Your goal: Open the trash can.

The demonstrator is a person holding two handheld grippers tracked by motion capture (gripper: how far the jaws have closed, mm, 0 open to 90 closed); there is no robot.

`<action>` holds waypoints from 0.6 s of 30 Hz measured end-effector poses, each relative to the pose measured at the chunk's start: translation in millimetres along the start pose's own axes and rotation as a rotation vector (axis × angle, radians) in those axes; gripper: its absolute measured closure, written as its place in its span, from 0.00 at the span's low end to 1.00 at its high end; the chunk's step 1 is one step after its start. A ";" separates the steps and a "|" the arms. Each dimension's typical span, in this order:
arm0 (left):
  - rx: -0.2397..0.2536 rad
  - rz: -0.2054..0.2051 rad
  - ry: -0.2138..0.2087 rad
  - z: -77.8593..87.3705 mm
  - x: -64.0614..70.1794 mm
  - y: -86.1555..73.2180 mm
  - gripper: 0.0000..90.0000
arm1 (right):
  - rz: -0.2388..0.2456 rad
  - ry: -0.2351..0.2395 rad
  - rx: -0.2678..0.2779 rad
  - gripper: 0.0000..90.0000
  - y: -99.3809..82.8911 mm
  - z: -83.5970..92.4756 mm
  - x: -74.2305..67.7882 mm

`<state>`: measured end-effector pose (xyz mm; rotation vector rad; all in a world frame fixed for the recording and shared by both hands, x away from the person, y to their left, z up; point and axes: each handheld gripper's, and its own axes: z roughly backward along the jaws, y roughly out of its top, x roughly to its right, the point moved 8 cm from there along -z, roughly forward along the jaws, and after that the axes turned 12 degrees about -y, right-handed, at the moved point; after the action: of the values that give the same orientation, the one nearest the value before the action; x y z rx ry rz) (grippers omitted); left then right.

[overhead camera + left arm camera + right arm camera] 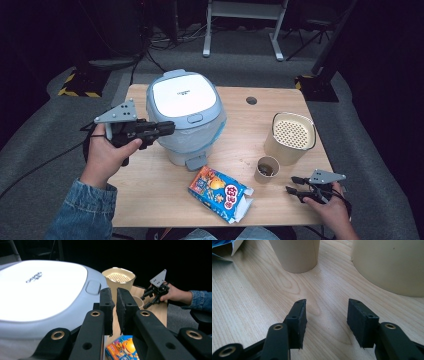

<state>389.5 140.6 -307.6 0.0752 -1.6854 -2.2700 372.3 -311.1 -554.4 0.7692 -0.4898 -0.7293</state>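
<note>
My left gripper [170,127] hovers level at the left side of a pale blue bin [185,117] with a white lid [42,290]. Its jaws stand almost together, a thin slit between the pads, with nothing in it [115,293]. My right gripper [290,185] rests low at the table's front right corner, open and empty [327,307]. Just beyond it stand a small paper cup [266,169] [298,255] and a beige container [290,137] [392,265] with a perforated top.
A blue snack box [220,194] with an open flap lies flat near the front edge of the wooden table [150,185]. The bin has a foot pedal [196,162] facing the person. Cables trail off the table's left side.
</note>
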 end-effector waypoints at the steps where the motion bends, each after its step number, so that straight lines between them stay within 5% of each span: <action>1: 0.003 -0.002 0.000 -1.4 -1.7 2.6 0.92 | -0.001 0.000 0.000 0.55 0.0 0.0 -0.1; 11: 0.007 -0.034 0.007 -15.2 -20.7 14.6 0.92 | -0.002 -0.002 0.000 0.56 -0.1 0.1 -0.1; 18: -0.040 -0.021 -0.011 -38.2 -26.0 12.7 0.96 | -0.002 -0.002 0.000 0.56 -0.1 0.1 -0.1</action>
<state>425.5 109.2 -311.0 0.0724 -1.6518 -2.3227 372.1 -311.1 -554.4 0.7692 -0.4907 -0.7319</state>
